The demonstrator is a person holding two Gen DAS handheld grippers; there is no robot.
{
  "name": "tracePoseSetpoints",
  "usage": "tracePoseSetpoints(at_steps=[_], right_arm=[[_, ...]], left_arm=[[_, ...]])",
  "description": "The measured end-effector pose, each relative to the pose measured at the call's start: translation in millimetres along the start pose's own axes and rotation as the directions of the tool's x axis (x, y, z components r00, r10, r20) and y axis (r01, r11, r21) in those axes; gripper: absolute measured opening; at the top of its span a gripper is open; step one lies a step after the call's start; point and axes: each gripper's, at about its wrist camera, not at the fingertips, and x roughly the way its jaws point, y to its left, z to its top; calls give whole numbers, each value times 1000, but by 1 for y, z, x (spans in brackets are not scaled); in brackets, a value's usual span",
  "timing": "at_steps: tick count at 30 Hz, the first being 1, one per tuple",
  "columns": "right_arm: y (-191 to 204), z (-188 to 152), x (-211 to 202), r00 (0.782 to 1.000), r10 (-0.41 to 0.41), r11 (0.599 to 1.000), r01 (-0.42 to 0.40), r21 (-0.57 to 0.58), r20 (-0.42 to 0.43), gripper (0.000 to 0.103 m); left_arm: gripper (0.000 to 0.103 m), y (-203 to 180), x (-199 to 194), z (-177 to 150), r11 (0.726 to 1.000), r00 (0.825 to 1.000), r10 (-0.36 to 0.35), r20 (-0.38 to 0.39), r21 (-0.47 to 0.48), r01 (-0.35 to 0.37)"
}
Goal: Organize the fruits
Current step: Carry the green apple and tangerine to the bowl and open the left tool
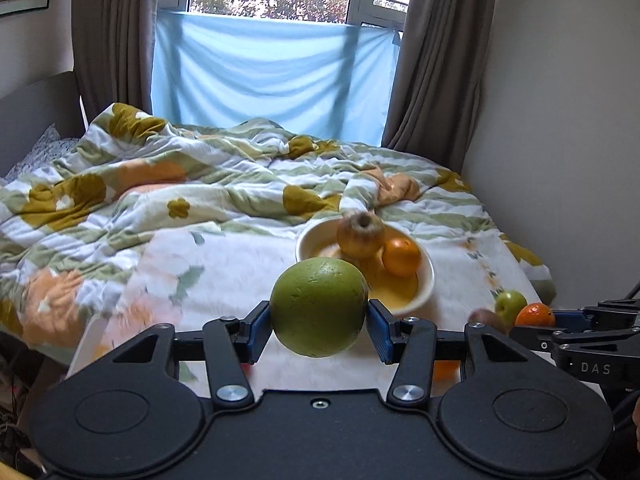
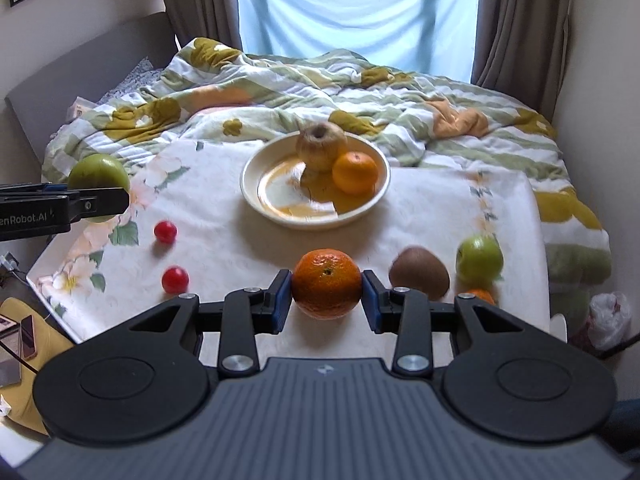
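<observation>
My left gripper [image 1: 319, 326] is shut on a large green fruit [image 1: 319, 307] and holds it above the table, short of the cream bowl [image 1: 424, 286]. The bowl [image 2: 256, 196] holds a brownish apple [image 2: 320, 145] and an orange [image 2: 355, 172]. My right gripper [image 2: 327, 297] is shut on a mandarin orange [image 2: 327, 289] near the table's front edge. The left gripper and its green fruit [image 2: 99, 176] show at the left in the right wrist view. Two small red fruits [image 2: 165, 231] [image 2: 175, 279], a kiwi [image 2: 419, 273], a green apple [image 2: 479, 259] and another orange [image 2: 482, 295] lie on the floral tablecloth [image 2: 224, 248].
A bed with a rumpled floral duvet [image 2: 280, 88] lies behind the table, below a curtained window. A wall runs along the right. A phone [image 2: 28, 336] lies on a yellow surface at lower left. A plastic bag [image 2: 608, 320] sits on the floor at right.
</observation>
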Motion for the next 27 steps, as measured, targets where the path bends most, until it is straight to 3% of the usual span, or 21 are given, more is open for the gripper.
tracePoseSetpoints(at_steps=[12,27], right_arm=[[6,54,48,999,-43,997,43,60,4,52],[-12,85,125,990,-122,974,133,181,-68,52]], left_arm=[[55,33,75,52,997,997,-47,-54,61,50],[55,25,196,81,961,977,-121,-177,226,160]])
